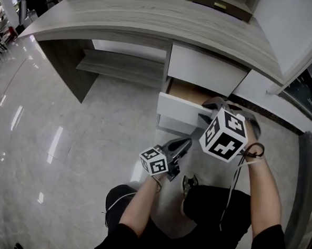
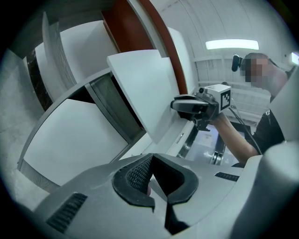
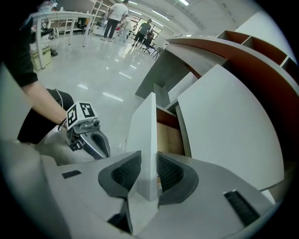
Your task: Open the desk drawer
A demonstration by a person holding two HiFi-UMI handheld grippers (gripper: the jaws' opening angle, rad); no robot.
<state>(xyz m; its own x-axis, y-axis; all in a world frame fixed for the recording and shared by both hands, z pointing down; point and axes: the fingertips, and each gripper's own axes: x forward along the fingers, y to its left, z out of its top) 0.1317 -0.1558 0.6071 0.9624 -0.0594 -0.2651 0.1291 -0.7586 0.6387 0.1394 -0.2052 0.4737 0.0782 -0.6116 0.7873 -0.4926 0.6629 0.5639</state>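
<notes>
One drawer (image 1: 180,108) partly pulled out, one closed front (image 1: 204,70) above. Two grippers: right gripper (image 3: 148,173) clamped on drawer's front, left gripper (image 2: 152,181) closed, empty.

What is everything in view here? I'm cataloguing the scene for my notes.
grey wood-grain curved desk: one, grey, across the top
white closed drawer: one, white, under the desktop
white partly open drawer: one, white front with brown inside, below the closed one
grey wooden shelf: one, grey, under the desk, left
glossy pale marbled floor: one, pale grey, below everything
right gripper: one, grey, jaws clasping the open drawer's front
left gripper: one, grey, shut and empty, apart from the drawer
person's arms: two, black sleeves, bottom edge
</notes>
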